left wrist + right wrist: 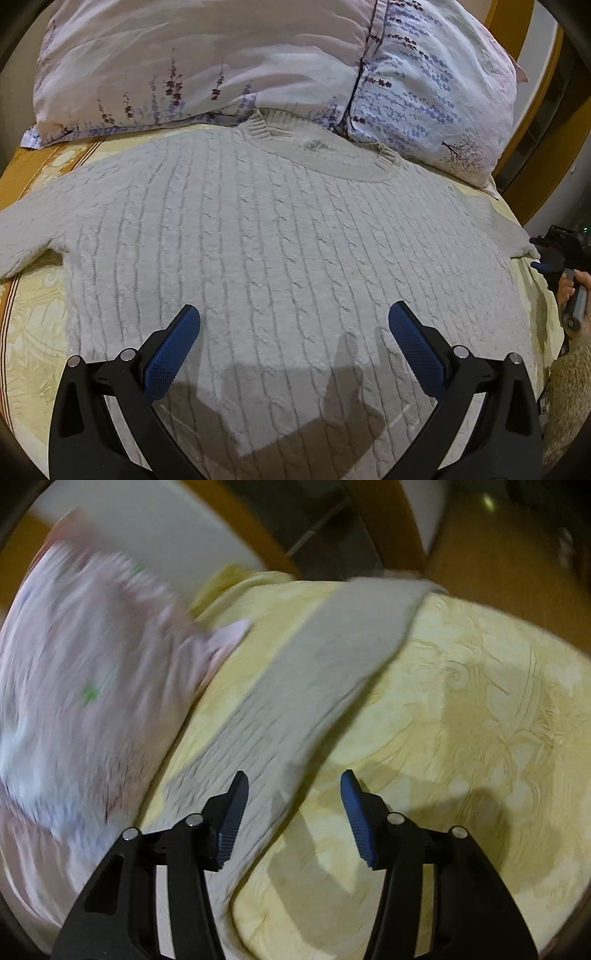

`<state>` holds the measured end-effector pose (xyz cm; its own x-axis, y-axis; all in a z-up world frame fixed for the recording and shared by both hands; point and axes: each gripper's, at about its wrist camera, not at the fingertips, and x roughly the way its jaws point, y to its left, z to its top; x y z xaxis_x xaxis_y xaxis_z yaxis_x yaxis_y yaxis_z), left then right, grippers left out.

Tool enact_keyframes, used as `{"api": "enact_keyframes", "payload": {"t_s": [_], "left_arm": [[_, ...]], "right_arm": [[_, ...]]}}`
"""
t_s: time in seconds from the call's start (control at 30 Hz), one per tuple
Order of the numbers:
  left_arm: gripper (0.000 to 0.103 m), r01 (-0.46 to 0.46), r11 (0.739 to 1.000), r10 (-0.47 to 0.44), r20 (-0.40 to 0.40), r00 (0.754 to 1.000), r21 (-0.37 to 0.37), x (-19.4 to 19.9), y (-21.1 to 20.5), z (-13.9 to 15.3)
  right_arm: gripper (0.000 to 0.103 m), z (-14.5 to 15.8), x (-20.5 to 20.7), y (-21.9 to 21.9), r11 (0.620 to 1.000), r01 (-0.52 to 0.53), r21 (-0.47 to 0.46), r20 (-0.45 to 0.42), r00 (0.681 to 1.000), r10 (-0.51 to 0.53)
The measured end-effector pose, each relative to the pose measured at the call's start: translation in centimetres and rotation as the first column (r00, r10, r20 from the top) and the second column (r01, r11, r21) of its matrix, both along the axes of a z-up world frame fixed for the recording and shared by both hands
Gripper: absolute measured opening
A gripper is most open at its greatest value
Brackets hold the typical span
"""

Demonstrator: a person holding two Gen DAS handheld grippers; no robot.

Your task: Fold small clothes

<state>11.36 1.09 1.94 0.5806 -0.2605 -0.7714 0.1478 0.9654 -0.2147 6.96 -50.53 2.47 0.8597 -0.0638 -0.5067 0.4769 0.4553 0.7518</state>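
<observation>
Both tools (L [294,317], R [294,786]) open over sweater [288,236], collar toward pillows [221,62].

Both wrist views look steeply down, close over the bed [33,332]; they share the sweater [280,236].

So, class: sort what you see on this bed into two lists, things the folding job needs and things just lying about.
Needed for the job:
- cable-knit sweater
- its sleeve
- left claw, open
- right claw, open

Just lying about:
- floral pillow
- yellow bedspread
</observation>
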Motion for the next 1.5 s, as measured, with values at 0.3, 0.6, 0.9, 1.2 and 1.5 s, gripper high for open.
{"api": "enact_keyframes", "payload": {"t_s": [0.3, 0.6, 0.9, 1.2, 1.5], "left_arm": [[0.102, 0.053, 0.996, -0.054, -0.01, 0.999, -0.071, 0.7, 0.6, 1.7], [0.102, 0.06, 0.986, -0.063, -0.013, 0.998, -0.158, 2.9, 1.4, 3.0], [0.099, 0.051, 0.927, -0.074, -0.048, 0.996, -0.371, 4.5, 2.0, 2.2], [0.089, 0.029, 0.868, -0.12, -0.152, 0.981, -0.495, 5.9, 2.3, 1.0], [0.088, 0.022, 0.848, -0.119, -0.149, 0.982, -0.53, 6.4, 2.8, 1.1]], "right_arm": [[0.026, -1.6, 1.0, -5.0, 0.991, 0.127, 0.046, 0.044, 0.991, -0.129], [0.007, 2.8, -0.5, -2.6, 0.944, 0.196, -0.265, 0.071, 0.981, -0.183], [0.007, 9.4, 1.9, 16.2, 0.791, -0.26, -0.554, 0.164, 0.898, 0.409], [0.013, 0.7, 7.4, 31.6, 0.488, -0.696, -0.528, -0.218, 0.666, 0.713], [0.04, 2.3, 6.1, 24.5, 0.729, -0.579, -0.364, -0.013, 0.786, 0.618]]}}
